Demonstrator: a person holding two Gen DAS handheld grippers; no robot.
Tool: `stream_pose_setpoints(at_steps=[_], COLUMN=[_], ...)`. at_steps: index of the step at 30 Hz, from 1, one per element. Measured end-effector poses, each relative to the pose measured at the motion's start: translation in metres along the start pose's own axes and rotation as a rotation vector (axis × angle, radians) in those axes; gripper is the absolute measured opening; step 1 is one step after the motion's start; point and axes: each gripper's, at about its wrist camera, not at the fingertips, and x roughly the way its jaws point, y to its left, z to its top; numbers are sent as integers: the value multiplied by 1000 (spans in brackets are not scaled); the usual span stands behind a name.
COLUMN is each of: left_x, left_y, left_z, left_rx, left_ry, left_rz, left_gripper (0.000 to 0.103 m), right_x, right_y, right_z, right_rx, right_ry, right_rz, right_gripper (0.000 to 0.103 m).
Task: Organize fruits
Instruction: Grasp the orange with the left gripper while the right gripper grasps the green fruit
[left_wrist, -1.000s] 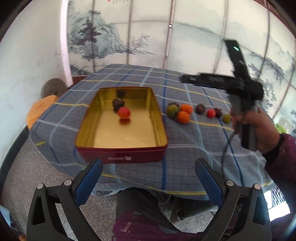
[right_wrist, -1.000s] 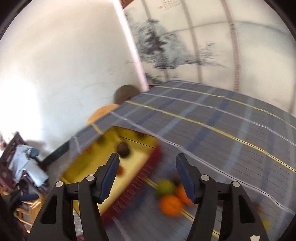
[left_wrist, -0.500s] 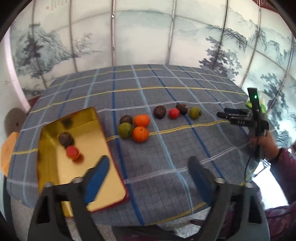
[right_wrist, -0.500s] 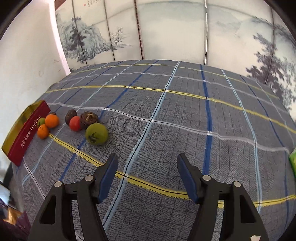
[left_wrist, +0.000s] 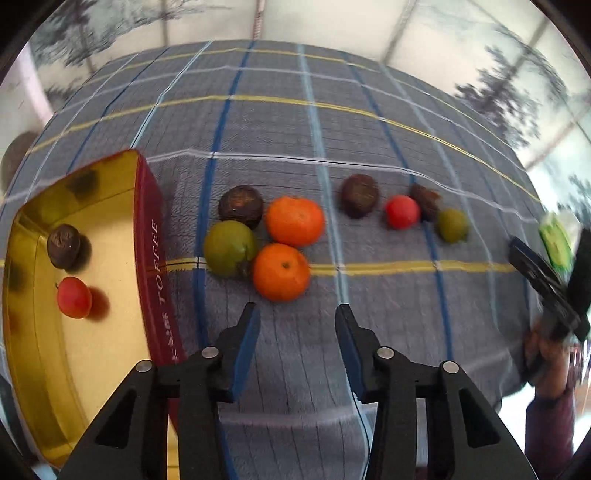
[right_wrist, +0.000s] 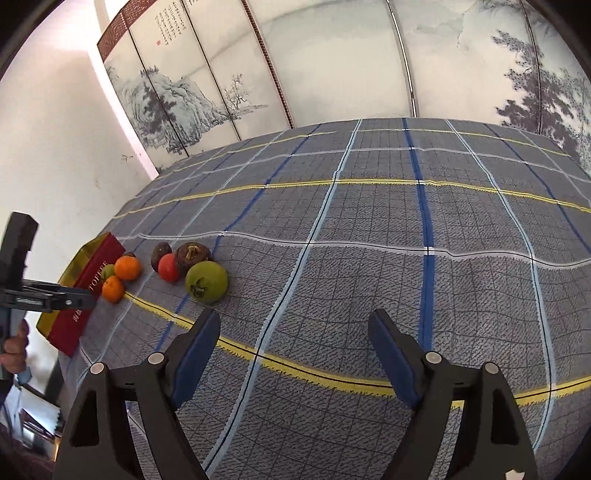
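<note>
A red toffee tin (left_wrist: 149, 258) with a gold inside lies at the left and holds a dark fruit (left_wrist: 63, 245) and a red fruit (left_wrist: 74, 297). On the cloth beside it lie two oranges (left_wrist: 281, 271), a green fruit (left_wrist: 229, 248) and a dark fruit (left_wrist: 240, 206). Further right lie a dark fruit (left_wrist: 359, 195), a red fruit (left_wrist: 402, 211) and a small green fruit (left_wrist: 452, 224). My left gripper (left_wrist: 297, 330) is open and empty, just short of the near orange. My right gripper (right_wrist: 293, 352) is open and empty, right of a green fruit (right_wrist: 206, 281); the tin (right_wrist: 90, 286) shows at its left.
A blue-grey checked cloth (right_wrist: 369, 229) covers the table. A painted folding screen (right_wrist: 295, 66) stands behind it and a white wall (right_wrist: 55, 147) at the left. The right gripper's body (left_wrist: 546, 291) is at the table's right edge, by a green object (left_wrist: 554, 243).
My left gripper has moved in low over the table toward the oranges beside the tin, and its jaws are narrower. My right gripper has shifted slightly and stays open.
</note>
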Motion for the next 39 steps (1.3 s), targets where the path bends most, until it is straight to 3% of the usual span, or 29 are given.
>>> stream_pose_setpoints(at_steps=[9, 11, 16, 19, 24, 27, 30, 32, 34, 36, 39], left_x=[17, 19, 9, -7, -33, -48, -62, -70, -77, -83, -89], left_y=[-3, -4, -13, -20, -30, -32, -33, -32, -28, -22, -7], left_z=[17, 17, -3, -17, -31, -35, -39, -43, -48, -51, -57], left_rx=[-27, -29, -44, -50, -36, -38, -39, -38, -45, -59, -89], left_ry=[-40, -56, -78, -98, -130, -151, -174, -190, -202, -213, -225], left_rz=[76, 101, 83, 34, -1, -12, -19, -10, -8, 2, 22], left_gripper=[42, 34, 33, 33, 33, 33, 33, 33, 33, 33, 33], right_x=[4, 5, 6, 7, 22, 41, 63, 80, 85, 83, 77], right_y=[7, 6, 6, 16, 53, 73, 83, 85, 86, 83, 75], right_z=[0, -1, 0, 0, 17, 28, 33, 32, 30, 30, 27], right_rx=[-25, -17, -27, -61, -192, -276, -321, -336, -344, -321, -269], right_ry=[23, 29, 28, 36, 75, 112, 145, 187, 183, 183, 164], right_rz=[36, 37, 39, 81, 135, 115, 104, 65, 36, 43, 51], right_gripper=[85, 85, 85, 85, 85, 84, 77, 66, 44, 34, 33])
